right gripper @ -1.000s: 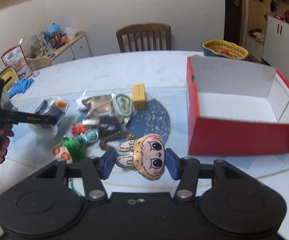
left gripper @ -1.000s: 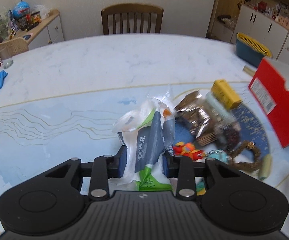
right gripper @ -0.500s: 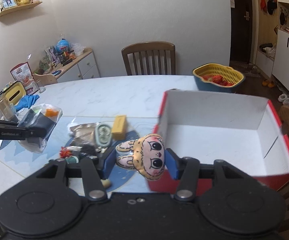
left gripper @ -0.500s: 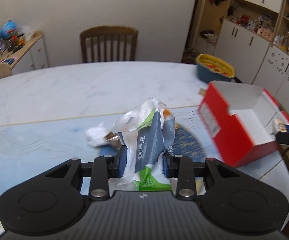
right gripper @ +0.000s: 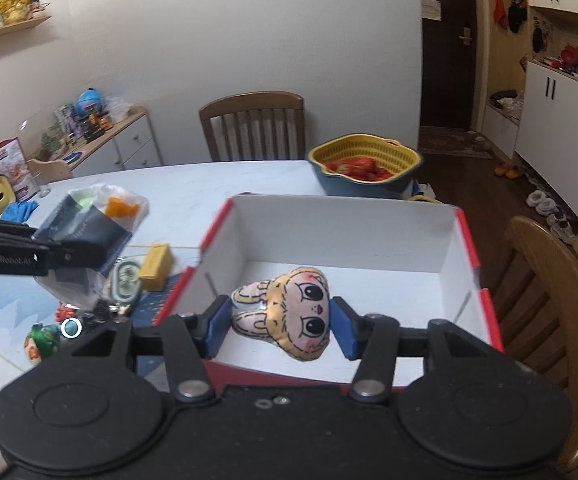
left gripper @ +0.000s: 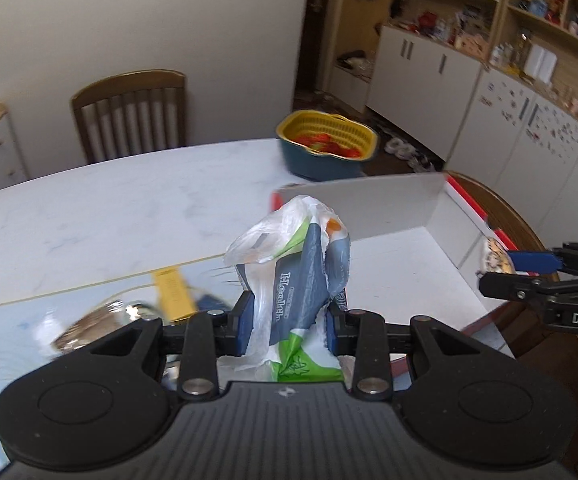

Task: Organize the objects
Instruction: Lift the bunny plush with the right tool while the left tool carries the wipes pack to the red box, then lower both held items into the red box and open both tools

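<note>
With the left tool (left gripper: 289, 322) clamped on a plastic snack bag (left gripper: 297, 276) and the right tool (right gripper: 281, 326) clamped on a plush bunny head (right gripper: 289, 312), both over the empty red box (right gripper: 469, 248), several trinkets (right gripper: 129, 280) remain on the counter (right gripper: 209, 192).

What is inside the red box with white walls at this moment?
The red box shows only bare white floor and walls. The bunny plush, clamped in the right gripper, hangs over it and hides part of the floor.
</note>
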